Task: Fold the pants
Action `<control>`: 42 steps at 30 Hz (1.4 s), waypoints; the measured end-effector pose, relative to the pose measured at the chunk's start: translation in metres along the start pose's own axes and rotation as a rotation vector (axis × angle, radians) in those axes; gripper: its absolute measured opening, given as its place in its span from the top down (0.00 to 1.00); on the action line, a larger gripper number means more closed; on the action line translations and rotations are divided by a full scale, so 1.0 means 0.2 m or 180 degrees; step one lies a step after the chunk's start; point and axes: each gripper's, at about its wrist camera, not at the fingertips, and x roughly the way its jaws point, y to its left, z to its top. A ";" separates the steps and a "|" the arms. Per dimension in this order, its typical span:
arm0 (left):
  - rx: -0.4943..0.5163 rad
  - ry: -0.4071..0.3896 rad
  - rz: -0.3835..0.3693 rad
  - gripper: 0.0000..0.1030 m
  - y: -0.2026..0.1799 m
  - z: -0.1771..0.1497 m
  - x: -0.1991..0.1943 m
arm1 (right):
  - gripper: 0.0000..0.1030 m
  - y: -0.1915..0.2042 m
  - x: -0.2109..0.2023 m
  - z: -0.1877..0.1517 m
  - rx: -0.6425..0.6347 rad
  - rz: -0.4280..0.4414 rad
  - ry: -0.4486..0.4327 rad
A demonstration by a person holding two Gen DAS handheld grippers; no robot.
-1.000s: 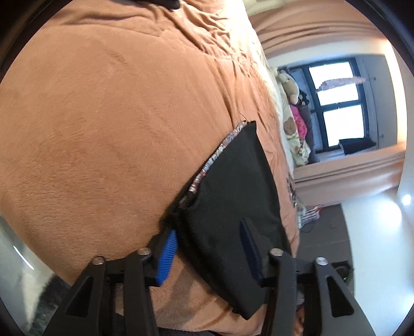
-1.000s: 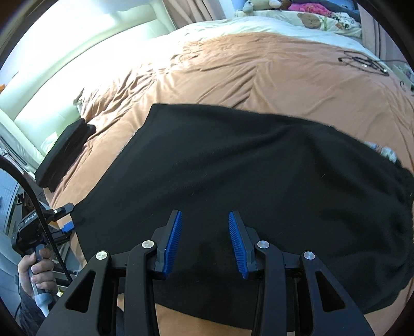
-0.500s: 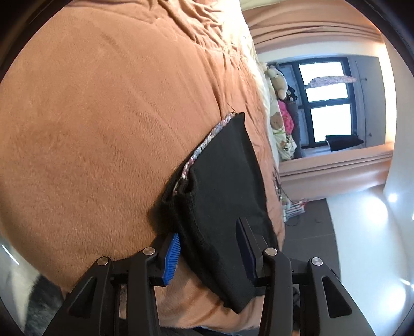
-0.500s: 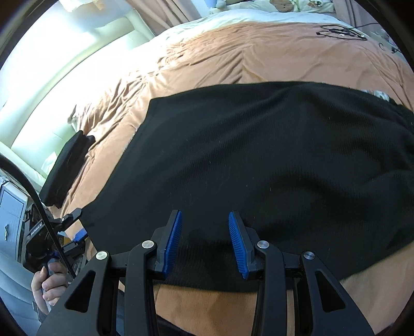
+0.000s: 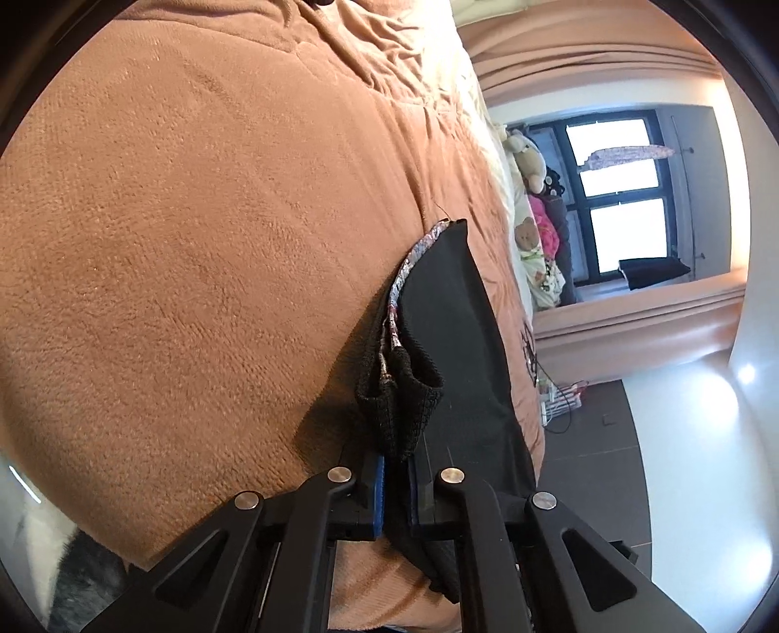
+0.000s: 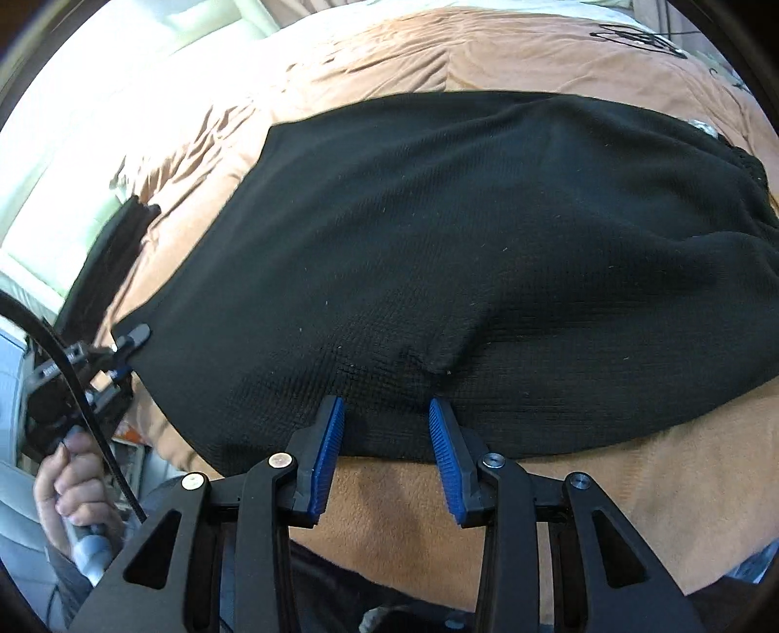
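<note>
Black knit pants [image 6: 462, 243] lie spread flat on an orange-brown blanket [image 6: 535, 511]. In the left wrist view the pants [image 5: 453, 341] run away from me, with a patterned inner waistband showing along their left edge. My left gripper [image 5: 395, 457] is shut on a bunched fold of that near corner. The right wrist view shows the same gripper [image 6: 124, 350] at the pants' left corner, held by a hand [image 6: 68, 487]. My right gripper [image 6: 387, 414] stands open at the pants' near edge; its blue pads straddle the hem without pressing it.
The blanket [image 5: 194, 243] covers a bed. Stuffed toys [image 5: 528, 160] and a dark-framed window [image 5: 618, 195] lie beyond its far end. A flat black object [image 6: 112, 253] rests on the bed's left side, and a cable [image 6: 633, 36] lies at the far right.
The left jaws have closed on the pants' corner and bunched the fabric between the pads. The right gripper has slid back to the pants' near edge, jaws unchanged.
</note>
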 end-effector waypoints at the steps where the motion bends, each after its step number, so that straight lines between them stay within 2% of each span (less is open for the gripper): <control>1: -0.0001 -0.0002 0.0003 0.93 0.00 0.00 0.00 | 0.67 -0.01 -0.02 0.01 0.0007 0.0001 -0.0044; 8: -0.0085 0.0003 0.0077 0.93 0.02 -0.02 0.03 | 0.67 0.03 -0.06 0.09 -0.0031 -0.0033 -0.0142; 13: -0.0004 0.0060 0.0175 0.89 -0.01 -0.03 0.06 | 0.67 0.03 0.04 0.15 -0.0020 -0.0204 -0.0091; 16: 0.0014 0.0068 0.0210 0.89 -0.01 -0.03 0.07 | 0.67 0.05 0.11 0.18 -0.0023 -0.0060 -0.0015; 21: 0.0091 0.0066 0.0345 0.89 -0.04 -0.03 0.08 | 0.67 0.06 0.19 0.24 -0.0100 -0.0232 0.0060; 26: 0.0103 0.0045 0.0363 0.89 -0.04 -0.04 0.09 | 0.67 0.04 0.24 0.32 -0.0002 -0.0152 0.0058; 34: 0.0188 -0.0022 0.0501 0.90 -0.06 -0.06 0.09 | 0.67 -0.03 0.30 0.45 0.0048 -0.0212 0.0031; 42: 0.0132 -0.0076 0.0495 0.89 -0.06 -0.06 0.09 | 0.67 -0.11 0.37 0.59 0.0164 -0.0108 0.0020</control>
